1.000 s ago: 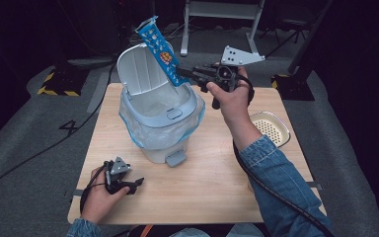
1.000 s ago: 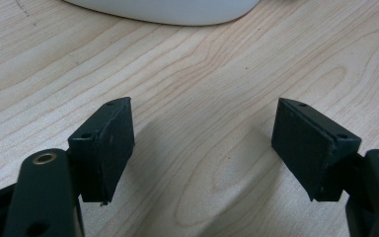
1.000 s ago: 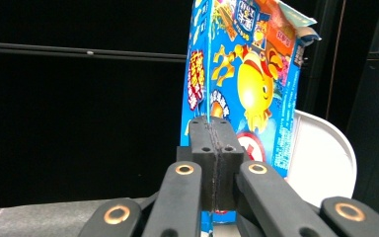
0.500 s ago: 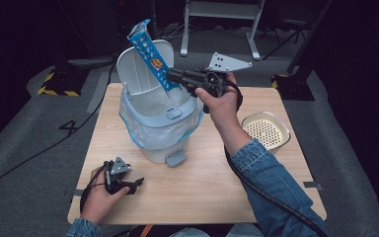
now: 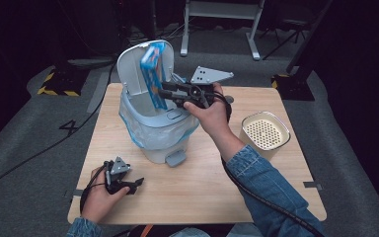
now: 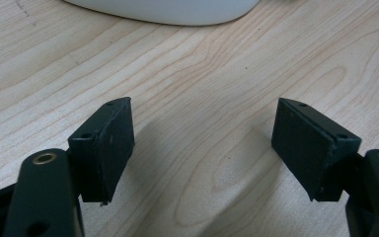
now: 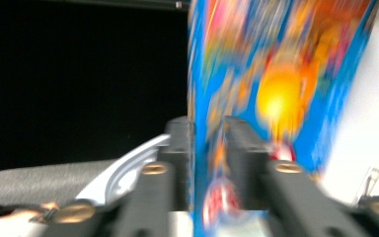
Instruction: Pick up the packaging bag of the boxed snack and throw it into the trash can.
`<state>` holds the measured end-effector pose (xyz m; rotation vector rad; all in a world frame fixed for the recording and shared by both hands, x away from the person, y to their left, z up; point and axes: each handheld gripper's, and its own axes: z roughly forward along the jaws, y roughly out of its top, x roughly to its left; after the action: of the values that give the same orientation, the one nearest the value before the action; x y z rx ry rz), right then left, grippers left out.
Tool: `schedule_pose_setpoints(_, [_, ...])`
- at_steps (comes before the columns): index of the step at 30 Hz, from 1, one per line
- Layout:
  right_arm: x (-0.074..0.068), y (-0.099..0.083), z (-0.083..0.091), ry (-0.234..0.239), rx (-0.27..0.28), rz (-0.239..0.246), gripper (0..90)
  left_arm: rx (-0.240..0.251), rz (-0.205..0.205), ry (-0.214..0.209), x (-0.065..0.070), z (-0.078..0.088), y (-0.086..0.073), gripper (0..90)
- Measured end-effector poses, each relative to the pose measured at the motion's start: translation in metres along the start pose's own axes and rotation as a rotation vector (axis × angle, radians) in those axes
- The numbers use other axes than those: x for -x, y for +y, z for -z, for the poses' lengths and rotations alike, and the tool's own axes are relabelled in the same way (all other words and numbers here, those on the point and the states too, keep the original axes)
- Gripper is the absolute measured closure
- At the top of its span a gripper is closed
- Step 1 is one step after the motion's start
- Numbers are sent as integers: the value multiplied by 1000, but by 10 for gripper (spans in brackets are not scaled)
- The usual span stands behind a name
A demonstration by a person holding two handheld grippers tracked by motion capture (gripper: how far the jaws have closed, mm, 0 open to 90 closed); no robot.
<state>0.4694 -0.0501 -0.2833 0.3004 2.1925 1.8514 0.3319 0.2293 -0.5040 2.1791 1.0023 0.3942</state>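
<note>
The blue snack bag (image 5: 154, 74) stands almost straight up over the bin (image 5: 153, 131), blurry between the right gripper (image 5: 164, 94), whose jaws have just been opening. The left gripper (image 5: 137, 183) is wide and empty.

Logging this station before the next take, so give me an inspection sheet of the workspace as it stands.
Surface: wooden table, bare in front.
Job's things: blue snack wrapper, blurred, between the right tongs above the bin; bin lined, lid up.
Clutter: cream perforated-top container at the right.
Grippers: right tongs have just been opening, wrapper in the gap; left tongs open, empty, low over the table.
Cables: one trails from each gripper; another on the floor.
Surroundings: dark room, metal stand behind.
</note>
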Motion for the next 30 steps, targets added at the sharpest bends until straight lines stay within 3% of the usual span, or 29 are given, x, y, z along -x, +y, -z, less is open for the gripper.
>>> schedule_pose_setpoints(3, [-2,-2,5,-20,29,-5,396,0,0,0,0,0,0,247])
schedule_pose_setpoints(6, [-1,3,13,-25,64,-21,373,0,0,1,0,0,0,247])
schedule_pose_setpoints(9, [0,6,18,-28,57,-16,372,0,0,1,0,0,0,247])
schedule_pose_setpoints(15, [0,16,45,-47,-25,25,338,0,1,-1,0,0,0,247])
schedule_pose_setpoints(21, [2,14,71,-61,-80,32,324,0,1,-1,0,0,0,247])
schedule_pose_setpoints(27, [4,4,107,-76,-150,-10,322,-1,-1,-1,0,0,0,246])
schedule_pose_setpoints(30, [3,0,122,-87,-178,-4,322,0,4,-4,0,0,0,247])
